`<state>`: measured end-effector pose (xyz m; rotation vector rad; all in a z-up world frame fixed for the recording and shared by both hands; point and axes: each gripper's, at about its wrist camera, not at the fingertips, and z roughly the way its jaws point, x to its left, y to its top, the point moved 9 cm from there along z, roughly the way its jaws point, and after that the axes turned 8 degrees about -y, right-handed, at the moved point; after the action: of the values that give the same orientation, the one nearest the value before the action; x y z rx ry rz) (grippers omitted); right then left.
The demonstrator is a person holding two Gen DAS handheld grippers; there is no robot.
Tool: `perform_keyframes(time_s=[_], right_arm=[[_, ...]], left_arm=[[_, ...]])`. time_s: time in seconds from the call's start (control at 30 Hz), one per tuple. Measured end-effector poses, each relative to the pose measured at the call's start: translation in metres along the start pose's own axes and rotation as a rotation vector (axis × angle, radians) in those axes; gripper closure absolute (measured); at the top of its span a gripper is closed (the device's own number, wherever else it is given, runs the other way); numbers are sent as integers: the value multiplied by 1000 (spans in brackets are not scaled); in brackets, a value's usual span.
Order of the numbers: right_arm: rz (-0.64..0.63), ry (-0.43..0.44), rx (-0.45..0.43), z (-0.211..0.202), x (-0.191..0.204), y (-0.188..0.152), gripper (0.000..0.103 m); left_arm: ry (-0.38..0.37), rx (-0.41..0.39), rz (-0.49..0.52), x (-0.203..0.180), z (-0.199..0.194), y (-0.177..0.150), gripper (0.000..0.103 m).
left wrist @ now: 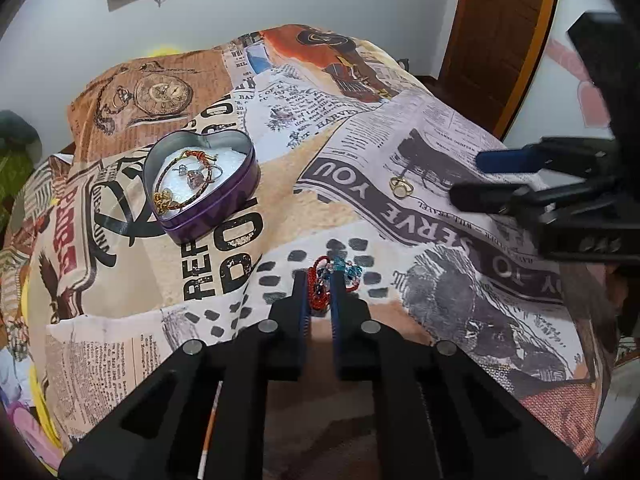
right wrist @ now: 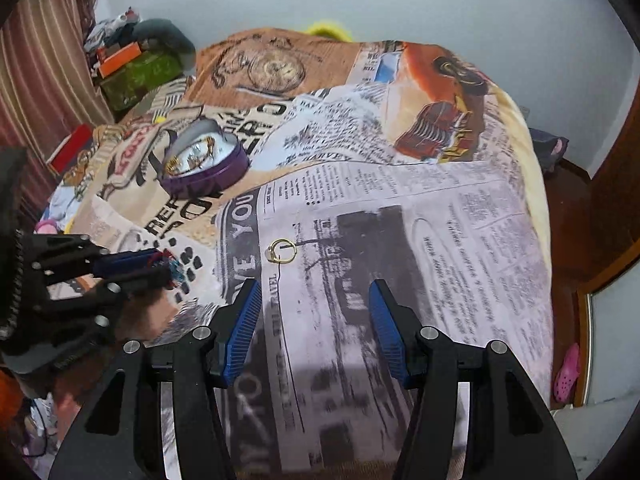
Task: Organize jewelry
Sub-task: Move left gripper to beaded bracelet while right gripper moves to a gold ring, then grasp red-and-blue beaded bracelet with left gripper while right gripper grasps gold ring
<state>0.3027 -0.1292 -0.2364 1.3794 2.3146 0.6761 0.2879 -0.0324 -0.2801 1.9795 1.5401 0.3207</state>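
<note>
Bead bracelet (left wrist: 320, 284): red, with clear and blue beads; lies bunched on the bedspread (left wrist: 360, 216), between the tips of the left gripper (left wrist: 320, 286). Fingers are nearly closed about it and appear to pinch the red strand; whether it is lifted clear of the cloth cannot be told. Part of the beads spills out beyond the right-hand tip

Ring (right wrist: 281, 251): gold, with a pale stone; lies loose on the printed newspaper panel, ahead of the right gripper (right wrist: 315, 286) and toward its left finger. Untouched

Right gripper: fingers spread wide, nothing held; poised above the cloth, short of the ring

Tin (left wrist: 204, 184): heart-shaped, purple wall, pale lining; stands open on the bedspread, well apart from both bracelet and ring, to the far left. A cord bracelet, a gold chain and some small silver pieces are already held in it

Step in hand, as judged: the bead bracelet is being picked up for the tin; the ring remains to be collected

Next move, as judged: a firm pinch is called for, then a lift high enough for the trailing beads to clear the tin wall, and a release over the lining. A loose strand could slip or snag on the rim
</note>
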Motion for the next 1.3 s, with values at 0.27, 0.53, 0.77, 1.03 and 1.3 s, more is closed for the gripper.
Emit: perform_keyframes(time_s=[0.27, 0.53, 0.77, 1.03, 1.3], right_arm=[[-53, 31, 26, 26, 15, 8, 69], [-12, 50, 19, 25, 15, 8, 83], [13, 66, -14, 1, 15, 14, 83], [14, 61, -129, -47, 24, 42, 83], [-21, 77, -226, -81, 48, 66, 83]], left_arm=[[43, -29, -17, 10, -1, 5, 97], [51, -57, -80, 27, -10, 8, 97], [81, -123, -73, 29, -40, 21, 97], [106, -211, -55, 28, -81, 41, 97], [124, -273, -44, 34, -110, 56, 97]])
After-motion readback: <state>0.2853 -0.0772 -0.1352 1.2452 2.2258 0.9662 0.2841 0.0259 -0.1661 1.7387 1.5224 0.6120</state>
